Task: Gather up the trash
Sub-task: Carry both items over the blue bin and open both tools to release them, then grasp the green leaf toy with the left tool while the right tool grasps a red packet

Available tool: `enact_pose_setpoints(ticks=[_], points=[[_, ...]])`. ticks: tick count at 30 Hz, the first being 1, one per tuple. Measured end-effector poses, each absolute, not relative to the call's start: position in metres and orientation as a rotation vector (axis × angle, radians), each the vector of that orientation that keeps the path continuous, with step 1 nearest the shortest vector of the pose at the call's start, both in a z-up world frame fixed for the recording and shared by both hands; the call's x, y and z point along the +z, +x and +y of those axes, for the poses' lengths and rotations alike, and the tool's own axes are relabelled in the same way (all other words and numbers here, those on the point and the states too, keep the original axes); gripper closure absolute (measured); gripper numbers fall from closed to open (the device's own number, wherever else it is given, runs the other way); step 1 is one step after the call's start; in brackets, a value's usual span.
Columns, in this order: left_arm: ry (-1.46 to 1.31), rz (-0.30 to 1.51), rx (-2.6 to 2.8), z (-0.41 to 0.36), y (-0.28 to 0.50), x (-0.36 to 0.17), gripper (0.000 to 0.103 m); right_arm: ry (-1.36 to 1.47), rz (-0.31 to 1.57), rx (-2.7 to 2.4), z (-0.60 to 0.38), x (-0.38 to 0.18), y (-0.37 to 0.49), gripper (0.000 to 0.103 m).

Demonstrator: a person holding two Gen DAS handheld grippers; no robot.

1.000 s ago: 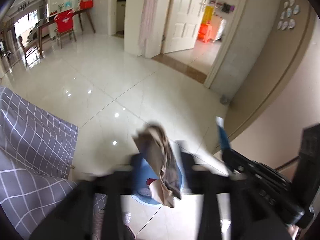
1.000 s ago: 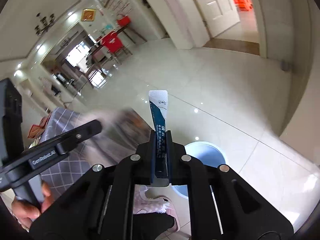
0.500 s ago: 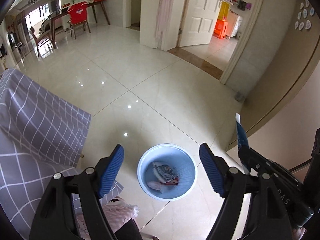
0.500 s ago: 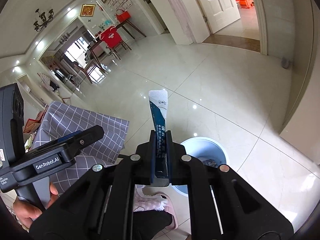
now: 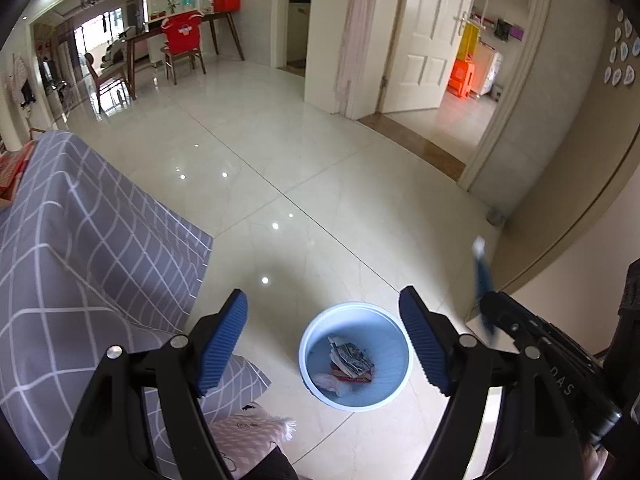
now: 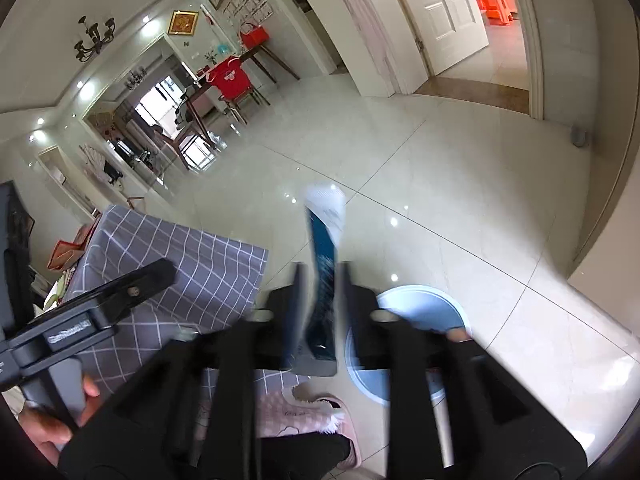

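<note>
Tiled floor [image 5: 340,184]; bin [image 5: 316,344] w/ trash, sachet [image 6: 322,264] maybe loose.

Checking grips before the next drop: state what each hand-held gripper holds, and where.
Left hand-held gripper: nothing. Right hand-held gripper: blue sachet between its fingers at its lower end; blur hides whether it's gripped.

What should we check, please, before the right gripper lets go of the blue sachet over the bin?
1. Left gripper is open and holds nothing: ok.
2. Blue sachet sits between the fingers of the right gripper: ok, though motion blur hides whether they are clamped on it.
3. Bin stands upright on the floor with its mouth open: ok.
4. Room in the bin: ok; wrappers cover only the bottom.
5. Sachet directly above the bin mouth: not ok; the left wrist view shows it to the right of the rim.
6. Pink slipper out of the drop path: cannot tell; it lies close beside the bin.
</note>
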State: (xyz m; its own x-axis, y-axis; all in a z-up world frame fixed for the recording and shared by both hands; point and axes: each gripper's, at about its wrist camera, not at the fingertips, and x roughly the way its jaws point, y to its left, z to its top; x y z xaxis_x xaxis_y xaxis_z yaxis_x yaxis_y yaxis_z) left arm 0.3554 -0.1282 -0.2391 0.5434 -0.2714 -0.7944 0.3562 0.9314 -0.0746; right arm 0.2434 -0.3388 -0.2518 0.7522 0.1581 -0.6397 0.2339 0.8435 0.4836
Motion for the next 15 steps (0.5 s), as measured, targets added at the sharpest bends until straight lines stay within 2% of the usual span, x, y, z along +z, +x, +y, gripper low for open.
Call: enact_pose_setpoints(ticks=[1,6,15], points=[[0.096,0.922,-0.366,-0.125,0.355,-0.238,0.026,0.582,0.723,-0.071,-0.34,-0.253,0.243,0.028],[0.072,0.924,-0.356,-0.111,0.357,-0.23,0.025,0.586,0.717,-0.088,-0.34,-0.251,0.24,0.028],[0.048,0.882,-0.342,-0.08,0.346,-0.206,0.025,0.548,0.688,-0.046,-0.312,-0.216,0.235,0.028]])
